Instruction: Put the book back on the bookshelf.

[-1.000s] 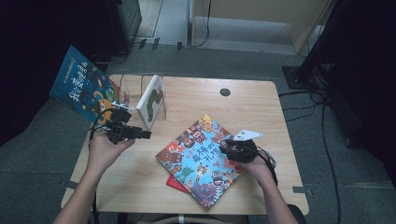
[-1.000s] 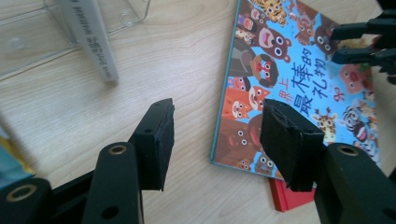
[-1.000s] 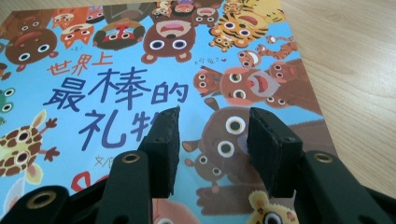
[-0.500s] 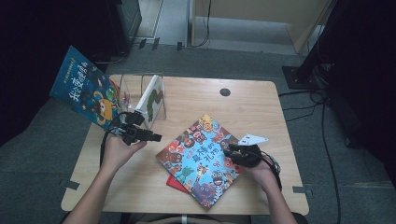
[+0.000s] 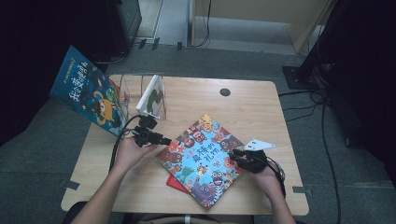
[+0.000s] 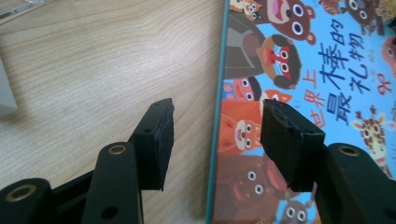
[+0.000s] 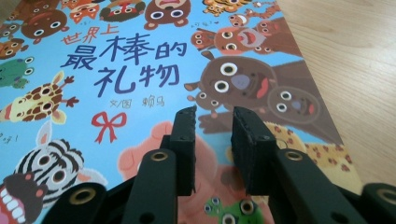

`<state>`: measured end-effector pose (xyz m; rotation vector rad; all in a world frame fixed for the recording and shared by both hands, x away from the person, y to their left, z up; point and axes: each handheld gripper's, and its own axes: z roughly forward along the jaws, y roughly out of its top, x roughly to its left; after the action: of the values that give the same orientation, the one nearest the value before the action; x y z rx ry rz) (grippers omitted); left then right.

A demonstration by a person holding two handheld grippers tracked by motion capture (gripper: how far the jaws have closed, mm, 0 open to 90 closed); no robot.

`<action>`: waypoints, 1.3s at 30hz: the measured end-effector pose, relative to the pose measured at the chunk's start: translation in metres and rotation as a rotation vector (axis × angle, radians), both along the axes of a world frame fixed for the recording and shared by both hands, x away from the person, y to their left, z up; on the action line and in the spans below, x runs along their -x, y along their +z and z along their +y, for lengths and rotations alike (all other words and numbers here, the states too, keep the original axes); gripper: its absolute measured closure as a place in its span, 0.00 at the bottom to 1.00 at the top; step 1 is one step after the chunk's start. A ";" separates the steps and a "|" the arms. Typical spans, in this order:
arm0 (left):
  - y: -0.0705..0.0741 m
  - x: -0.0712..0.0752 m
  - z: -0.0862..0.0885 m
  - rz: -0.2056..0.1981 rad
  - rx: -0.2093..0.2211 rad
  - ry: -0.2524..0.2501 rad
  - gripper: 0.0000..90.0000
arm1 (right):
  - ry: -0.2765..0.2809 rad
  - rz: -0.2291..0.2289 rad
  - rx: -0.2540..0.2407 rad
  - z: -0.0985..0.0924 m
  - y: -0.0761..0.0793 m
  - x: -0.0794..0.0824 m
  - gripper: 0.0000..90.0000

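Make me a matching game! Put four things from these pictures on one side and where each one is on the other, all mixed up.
Things:
1. animal picture book
2. red book
3. blue book
4. left tool

Places:
A. leaning at the table's left edge
B. flat on the table's middle
C. at the picture book's left edge
D. peeking out under the picture book

Pairs: 1-B, 2-D, 3-A, 4-C

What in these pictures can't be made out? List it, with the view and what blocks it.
- Red book: high view, covered by the animal picture book; only a corner shows.
- Contents of the clear stand: high view, too small; the white book hides its cover.
- Right claw: right gripper view, whether its pads touch the cover is unclear.
- Left claw: left gripper view, its height above the book edge is unclear.
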<state>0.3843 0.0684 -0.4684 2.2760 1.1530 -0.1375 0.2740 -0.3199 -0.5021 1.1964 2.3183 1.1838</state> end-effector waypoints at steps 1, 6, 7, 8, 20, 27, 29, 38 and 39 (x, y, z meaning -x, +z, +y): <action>-0.002 -0.001 -0.001 -0.003 -0.003 0.005 0.50 | -0.002 -0.002 -0.001 -0.002 0.000 0.001 0.82; -0.012 -0.006 0.000 0.009 -0.003 0.009 0.51 | -0.005 0.009 0.000 -0.009 0.001 0.008 0.89; -0.014 -0.006 0.000 0.009 -0.008 0.007 0.51 | -0.008 0.013 -0.001 -0.010 0.001 0.010 0.90; -0.016 -0.007 0.000 0.006 -0.010 0.001 0.52 | -0.011 0.015 -0.002 -0.012 0.000 0.011 0.91; -0.020 -0.007 0.005 -0.013 0.030 0.055 0.47 | -0.033 0.031 -0.005 -0.022 0.001 0.023 0.98; -0.025 -0.010 0.009 -0.022 0.061 0.024 0.43 | -0.040 0.045 -0.009 -0.027 0.001 0.030 1.00; -0.026 -0.010 0.011 -0.028 0.072 0.014 0.43 | -0.042 0.045 -0.008 -0.029 0.001 0.033 1.00; -0.025 -0.006 0.005 -0.092 0.000 0.015 0.51 | -0.046 0.047 -0.012 -0.033 0.001 0.040 1.00; -0.024 -0.007 0.005 -0.084 -0.005 0.013 0.51 | -0.046 0.048 -0.015 -0.033 0.001 0.040 1.00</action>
<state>0.3913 0.0736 -0.4925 2.2556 1.1259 -0.0339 0.2338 -0.3532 -0.5013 1.2902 2.3074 1.1704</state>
